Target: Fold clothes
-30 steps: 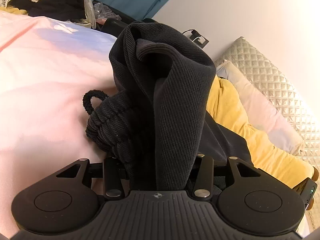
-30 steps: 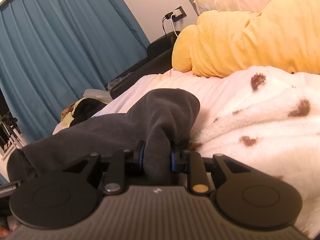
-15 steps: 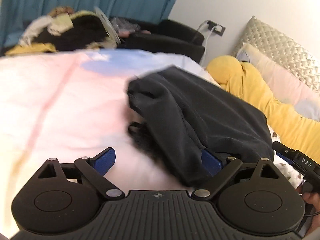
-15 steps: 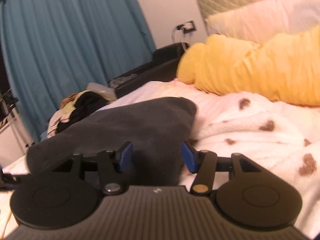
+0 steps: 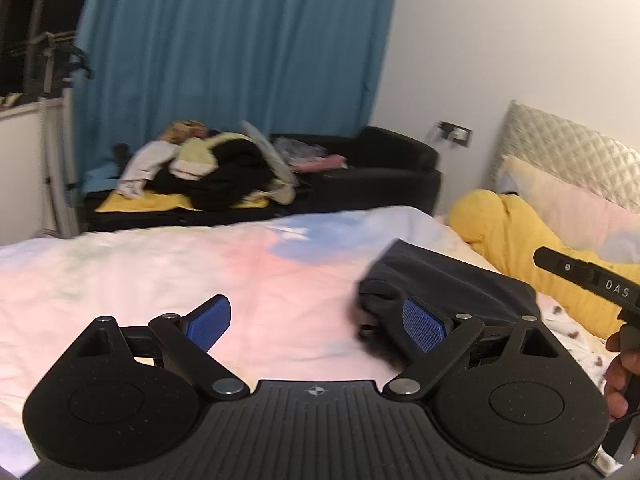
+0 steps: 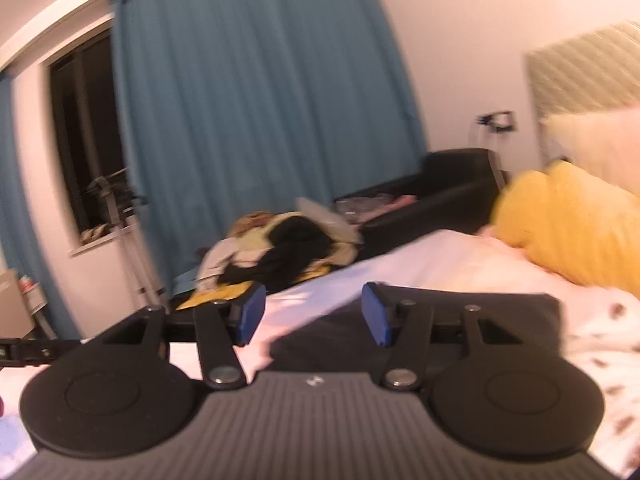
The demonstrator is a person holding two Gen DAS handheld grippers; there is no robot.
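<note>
A dark grey garment (image 5: 452, 284) lies folded flat on the pastel bed cover (image 5: 200, 272), on the bed's right side. My left gripper (image 5: 318, 326) hangs above the bed, wide open, nothing between its blue pads; the garment lies beyond its right finger. In the right wrist view the same garment (image 6: 420, 340) lies below and beyond my right gripper (image 6: 314, 316), which is open and empty too. The right gripper's body (image 5: 588, 278) and a hand (image 5: 618, 372) show at the right edge of the left wrist view.
A heap of unfolded clothes (image 5: 208, 168) lies on a black sofa (image 5: 380, 164) before the blue curtain (image 5: 240, 48). A yellow blanket (image 5: 516, 240), pillows (image 5: 572, 208) and a quilted headboard (image 5: 568, 148) are at the right. A spotted white blanket (image 6: 600, 328) lies beside the garment.
Both grippers let go of the dark garment, opened and rose away from it. The garment dropped from a bunched, lifted shape to a flat fold on the bed.
</note>
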